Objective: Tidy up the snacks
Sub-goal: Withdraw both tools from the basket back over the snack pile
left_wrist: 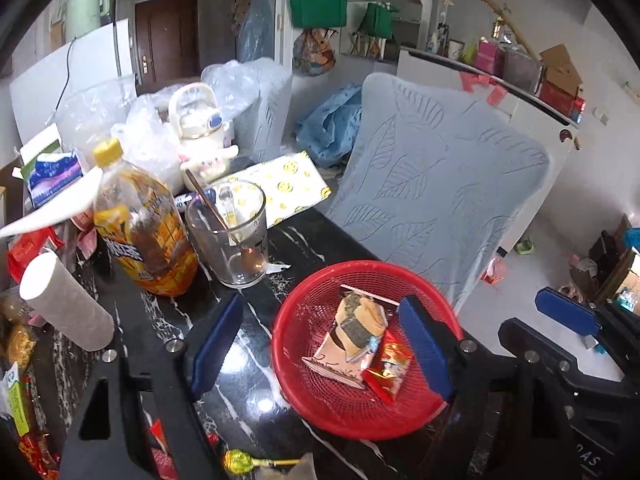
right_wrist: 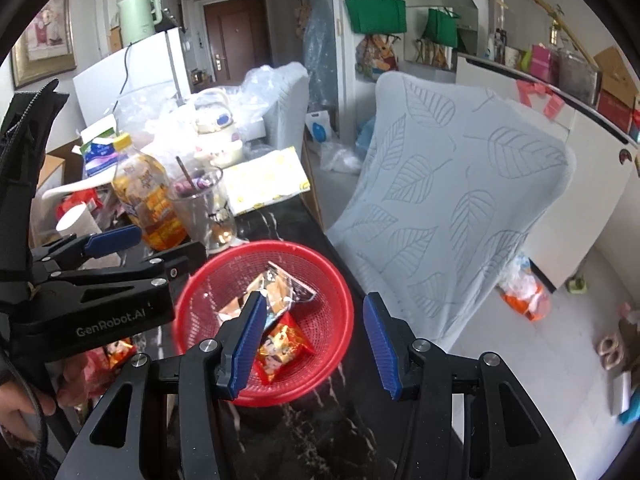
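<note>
A red mesh basket [left_wrist: 320,408] [right_wrist: 340,304] sits on the black marble table [left_wrist: 248,364] near its right edge. In it lie a beige and dark snack packet [left_wrist: 356,328] [right_wrist: 276,284] and a small red snack packet [left_wrist: 390,368] [right_wrist: 282,348]. My left gripper [left_wrist: 320,344] is open and empty, hovering over the basket's left rim. My right gripper [right_wrist: 314,344] is open and empty above the basket's near side; it also shows at the right of the left wrist view [left_wrist: 568,312]. A wrapped lollipop [left_wrist: 236,461] and red snack packets [left_wrist: 36,456] lie on the table near the bottom left.
A tea bottle with yellow cap [left_wrist: 140,232], a glass with a spoon [left_wrist: 232,236], a paper roll [left_wrist: 64,304], a yellow smiley box [left_wrist: 288,188] and plastic bags crowd the table's far side. A chair with a leaf-patterned cover [left_wrist: 436,200] stands right of the table.
</note>
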`<state>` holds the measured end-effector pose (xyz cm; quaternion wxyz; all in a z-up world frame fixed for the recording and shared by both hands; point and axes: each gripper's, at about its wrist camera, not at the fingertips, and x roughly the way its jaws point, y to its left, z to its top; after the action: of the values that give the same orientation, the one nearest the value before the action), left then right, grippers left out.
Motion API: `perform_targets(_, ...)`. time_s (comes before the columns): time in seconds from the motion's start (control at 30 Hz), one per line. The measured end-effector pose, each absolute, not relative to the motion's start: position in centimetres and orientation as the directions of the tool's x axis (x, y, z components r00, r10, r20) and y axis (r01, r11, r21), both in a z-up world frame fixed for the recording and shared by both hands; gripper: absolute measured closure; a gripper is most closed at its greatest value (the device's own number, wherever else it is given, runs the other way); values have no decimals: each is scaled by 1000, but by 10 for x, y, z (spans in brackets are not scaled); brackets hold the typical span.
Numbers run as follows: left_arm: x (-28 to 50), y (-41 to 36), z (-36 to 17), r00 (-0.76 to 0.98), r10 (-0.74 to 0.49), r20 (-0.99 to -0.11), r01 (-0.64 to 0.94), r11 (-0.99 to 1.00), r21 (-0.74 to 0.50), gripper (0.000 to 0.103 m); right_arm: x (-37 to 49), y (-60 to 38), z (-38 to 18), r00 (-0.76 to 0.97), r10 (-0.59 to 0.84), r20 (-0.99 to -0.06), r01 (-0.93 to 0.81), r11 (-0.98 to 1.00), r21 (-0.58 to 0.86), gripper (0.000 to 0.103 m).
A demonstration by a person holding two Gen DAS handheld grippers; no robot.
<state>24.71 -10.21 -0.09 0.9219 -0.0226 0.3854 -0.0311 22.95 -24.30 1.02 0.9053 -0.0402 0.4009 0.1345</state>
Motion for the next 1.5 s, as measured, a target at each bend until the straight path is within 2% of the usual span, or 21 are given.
perform_targets(0.33, 186, -103, 54, 791, -41, -610, 36, 999, -21, 23, 183, -244, 56, 717, 231, -658, -285, 958, 25, 53)
perform_targets(0.67, 119, -97, 75, 828, -29, -560, 37, 999, 2, 23, 130, -242, 80, 755, 260, -602, -297, 954, 39, 53)
perform_targets(0.93, 66, -84, 72, 840, -15, -542, 20, 1000, 2, 23, 87, -237, 84, 759, 283, -587, -325, 945, 35, 53)
perform_targets(1.27, 18, -66, 45, 825, 5, -564, -15, 1000, -13, 23, 43, -220, 65, 725, 325, -607, -377, 925, 45, 53)
perform_targets(1.5, -1, -56, 19, 791, 89, -606, -69, 996, 56, 23, 23, -206, 39, 688, 346, -638, -417, 908, 43, 53)
